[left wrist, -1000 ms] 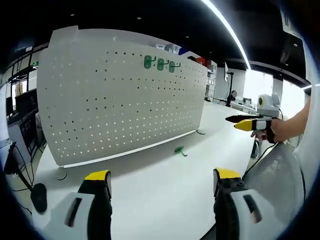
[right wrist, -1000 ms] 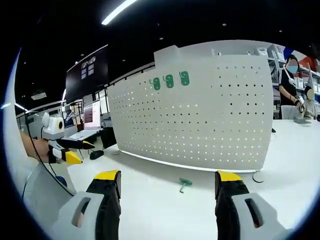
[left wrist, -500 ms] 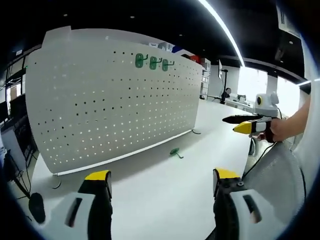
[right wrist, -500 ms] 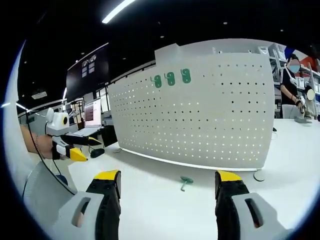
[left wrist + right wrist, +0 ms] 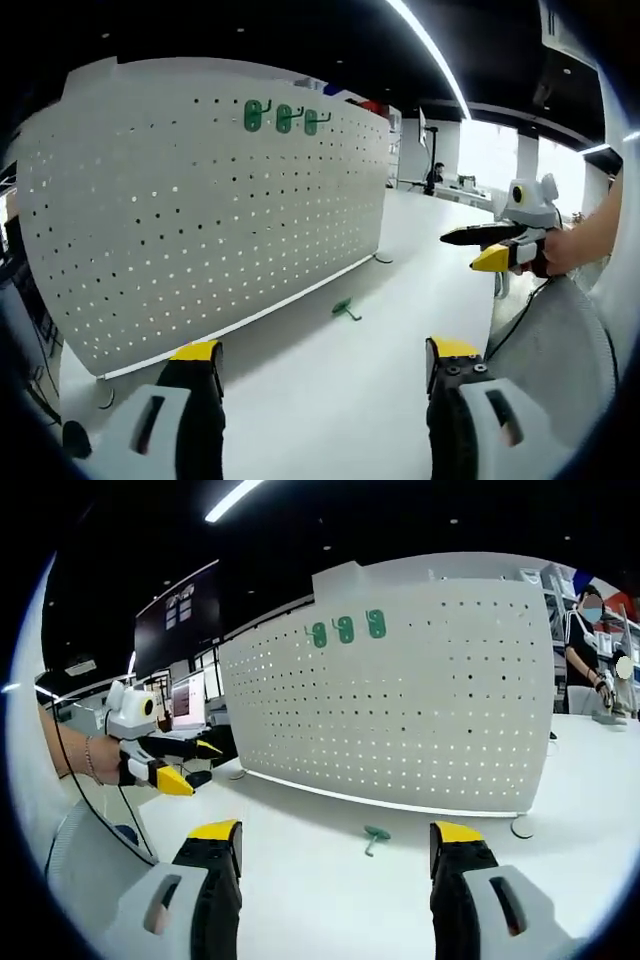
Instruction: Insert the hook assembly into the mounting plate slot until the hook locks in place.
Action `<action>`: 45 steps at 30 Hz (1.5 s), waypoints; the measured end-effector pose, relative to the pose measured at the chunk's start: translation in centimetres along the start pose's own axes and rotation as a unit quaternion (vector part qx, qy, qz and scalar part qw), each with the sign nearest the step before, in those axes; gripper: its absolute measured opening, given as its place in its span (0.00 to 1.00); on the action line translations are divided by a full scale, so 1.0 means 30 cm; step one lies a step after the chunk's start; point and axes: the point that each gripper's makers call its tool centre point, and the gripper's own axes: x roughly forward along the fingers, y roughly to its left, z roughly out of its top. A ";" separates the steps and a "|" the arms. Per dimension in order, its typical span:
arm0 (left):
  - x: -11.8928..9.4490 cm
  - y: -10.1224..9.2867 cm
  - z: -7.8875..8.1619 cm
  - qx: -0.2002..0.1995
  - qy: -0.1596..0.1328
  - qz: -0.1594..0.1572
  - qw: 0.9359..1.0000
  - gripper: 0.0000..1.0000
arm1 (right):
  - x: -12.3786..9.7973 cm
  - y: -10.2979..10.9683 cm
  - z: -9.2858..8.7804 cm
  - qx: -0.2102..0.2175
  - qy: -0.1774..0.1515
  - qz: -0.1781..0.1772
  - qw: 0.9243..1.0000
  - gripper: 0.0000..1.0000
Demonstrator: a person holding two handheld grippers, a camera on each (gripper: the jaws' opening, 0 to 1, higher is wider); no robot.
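Three green hooks [image 5: 283, 118] high on your white peg board [image 5: 200, 210], one small green hook [image 5: 376, 835] lying on the table [image 5: 330, 880] near its foot, shape hard to see, both grippers wide, holding nothing.

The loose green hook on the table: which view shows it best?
The right gripper view: the green hook lies centred between the claw's jaws, its round base visible. The left gripper view shows it smaller, beside the pegboard.
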 end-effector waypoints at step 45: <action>0.251 -0.045 0.068 0.146 0.098 -0.141 0.974 0.87 | 0.009 -0.009 -0.056 0.003 0.033 -0.002 0.999 0.74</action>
